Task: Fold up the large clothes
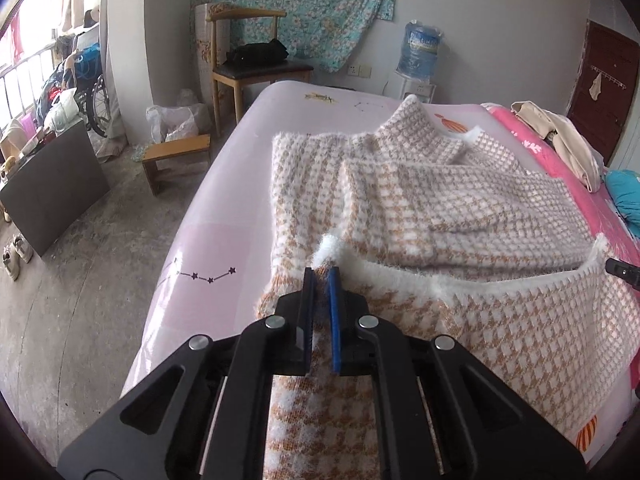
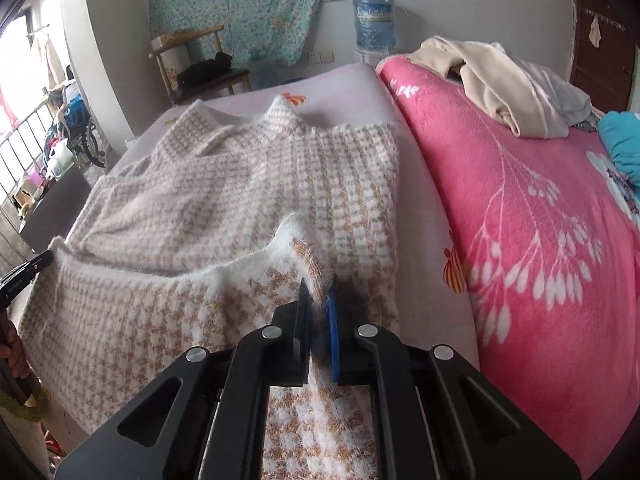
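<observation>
Sweater (image 1: 460,208), houndstooth tan and white, lies spread on the bed (image 1: 224,216), body running from the lower part of the frame up toward the collar at upper centre; a sleeve is folded across the chest

Left wrist view: left claw (image 1: 321,276) at lower centre, narrow, pinching the fuzzy white hem corner of the sweater just ahead of its tips; hem edge (image 1: 460,280) runs rightward across the frame to the other corner at far right, where the tip of the right claw (image 1: 624,274) pokes in. Hem lifted slightly off the layer beneath

Right wrist view: right claw (image 2: 319,286) at lower centre, narrow, clamped on the opposite hem corner; white hem stretches leftward to the left claw tip at the left edge of the frame. Pink blanket (image 2: 520,208) fills the right half, beside the sweater, not touching the claw as far as visible

Key relation: hem is held taut between both claws, long axis crosswise; rest of the sweater and the collar lie straight ahead of both, upward in frame. Neither claw nearer. Judged next move: carry the hem forward onto the shoulders, both sides level
</observation>
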Motion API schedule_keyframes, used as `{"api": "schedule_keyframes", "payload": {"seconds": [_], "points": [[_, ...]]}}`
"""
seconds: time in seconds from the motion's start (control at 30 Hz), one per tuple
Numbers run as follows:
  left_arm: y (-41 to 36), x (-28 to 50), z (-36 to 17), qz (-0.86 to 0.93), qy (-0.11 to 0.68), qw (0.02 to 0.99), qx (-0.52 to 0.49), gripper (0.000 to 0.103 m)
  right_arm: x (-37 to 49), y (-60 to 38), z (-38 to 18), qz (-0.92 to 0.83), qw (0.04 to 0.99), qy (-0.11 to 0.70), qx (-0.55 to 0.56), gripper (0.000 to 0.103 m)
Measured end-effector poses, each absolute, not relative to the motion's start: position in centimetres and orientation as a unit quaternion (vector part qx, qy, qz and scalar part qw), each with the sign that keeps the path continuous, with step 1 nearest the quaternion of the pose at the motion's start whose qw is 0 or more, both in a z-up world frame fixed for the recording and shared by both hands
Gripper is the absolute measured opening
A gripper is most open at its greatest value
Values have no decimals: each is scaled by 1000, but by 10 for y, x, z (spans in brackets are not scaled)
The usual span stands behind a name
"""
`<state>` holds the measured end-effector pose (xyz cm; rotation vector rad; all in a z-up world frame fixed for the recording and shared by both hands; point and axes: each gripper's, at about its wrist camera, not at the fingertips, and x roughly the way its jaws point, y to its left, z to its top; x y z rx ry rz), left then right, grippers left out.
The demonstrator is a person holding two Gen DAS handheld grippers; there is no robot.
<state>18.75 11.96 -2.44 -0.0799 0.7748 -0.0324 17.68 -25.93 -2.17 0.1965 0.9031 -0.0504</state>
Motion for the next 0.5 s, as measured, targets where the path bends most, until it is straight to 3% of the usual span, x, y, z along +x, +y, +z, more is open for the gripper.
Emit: {"api": "schedule_keyframes", "payload": {"seconds": [0.37, 0.5], "points": [[114, 190, -35, -6, 368, 930, -16, 7, 184, -255, -43, -40, 889, 447, 85, 7], [109, 195, -43, 1, 382, 924, -2, 13, 184, -259, -43, -46, 883, 459, 88, 23]]}}
